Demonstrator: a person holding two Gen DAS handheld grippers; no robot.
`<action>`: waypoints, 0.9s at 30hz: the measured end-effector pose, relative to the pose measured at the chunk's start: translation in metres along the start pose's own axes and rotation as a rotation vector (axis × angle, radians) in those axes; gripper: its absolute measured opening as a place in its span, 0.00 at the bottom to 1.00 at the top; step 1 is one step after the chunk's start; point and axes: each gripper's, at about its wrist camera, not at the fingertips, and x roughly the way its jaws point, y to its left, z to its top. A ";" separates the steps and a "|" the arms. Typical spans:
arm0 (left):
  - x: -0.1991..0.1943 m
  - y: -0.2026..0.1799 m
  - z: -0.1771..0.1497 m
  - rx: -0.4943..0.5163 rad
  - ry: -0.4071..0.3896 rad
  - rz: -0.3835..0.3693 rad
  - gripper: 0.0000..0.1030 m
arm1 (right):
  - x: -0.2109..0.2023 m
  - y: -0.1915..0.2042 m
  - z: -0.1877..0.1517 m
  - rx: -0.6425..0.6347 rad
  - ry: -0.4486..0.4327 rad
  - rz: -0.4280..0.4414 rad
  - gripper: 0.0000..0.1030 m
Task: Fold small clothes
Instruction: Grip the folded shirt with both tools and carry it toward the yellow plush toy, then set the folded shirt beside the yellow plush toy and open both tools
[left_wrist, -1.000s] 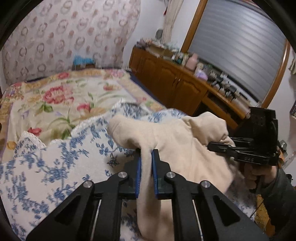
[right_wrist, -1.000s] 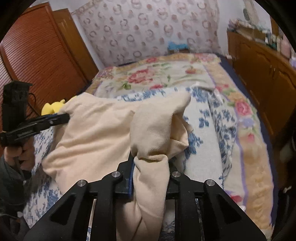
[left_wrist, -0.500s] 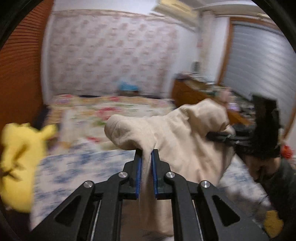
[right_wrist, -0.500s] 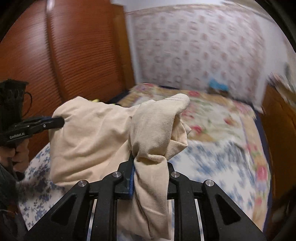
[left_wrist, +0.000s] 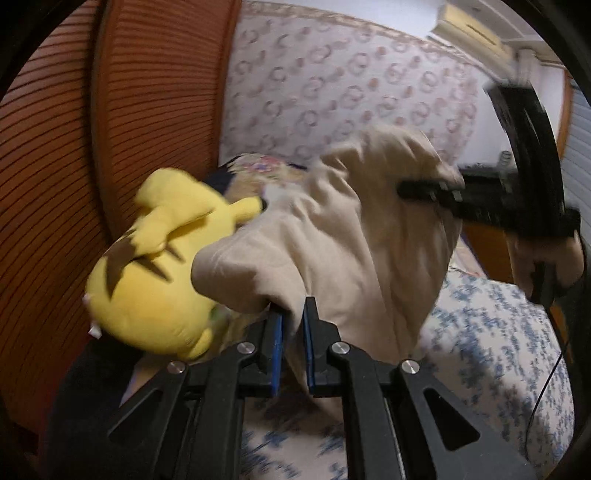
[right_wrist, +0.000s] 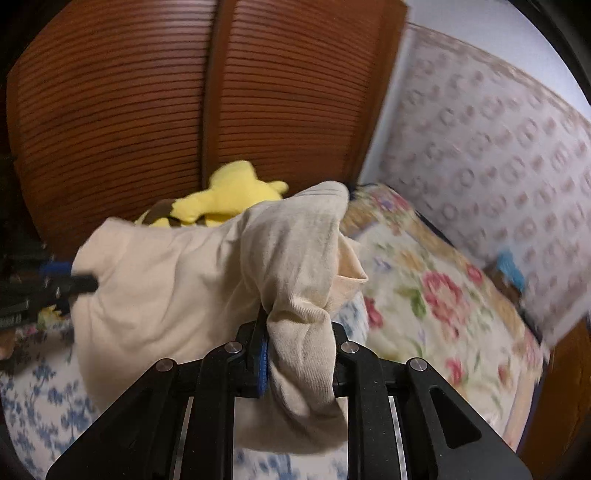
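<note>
Yellow plush toy (left_wrist: 155, 284) blocks the left side.
Slatted wooden doors (right_wrist: 155, 110) close off behind it; open bed (right_wrist: 436, 302) lies right.

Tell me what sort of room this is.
Most likely a home bedroom. A bed under a flowered cover fills the view, a yellow plush toy lies on it, and louvred wooden doors, probably a wardrobe, stand behind. The wall has patterned wallpaper.

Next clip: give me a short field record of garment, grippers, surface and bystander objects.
garment: cream garment, lifted off the bed, bunched
left gripper: shut on one end of the garment
right gripper: shut on a thick wad of it
surface: bed with blue floral cover
nearby: yellow plush toy, by the wooden slatted doors
image: motion-blurred
</note>
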 end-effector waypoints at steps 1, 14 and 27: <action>-0.005 0.002 -0.008 -0.008 0.002 0.011 0.07 | 0.007 0.009 0.009 -0.019 0.000 0.020 0.16; -0.017 0.023 -0.020 -0.009 0.008 0.054 0.12 | 0.060 0.007 0.012 0.148 0.053 0.009 0.54; -0.058 -0.050 -0.020 0.137 -0.062 -0.060 0.49 | -0.095 0.013 -0.082 0.358 -0.077 -0.145 0.61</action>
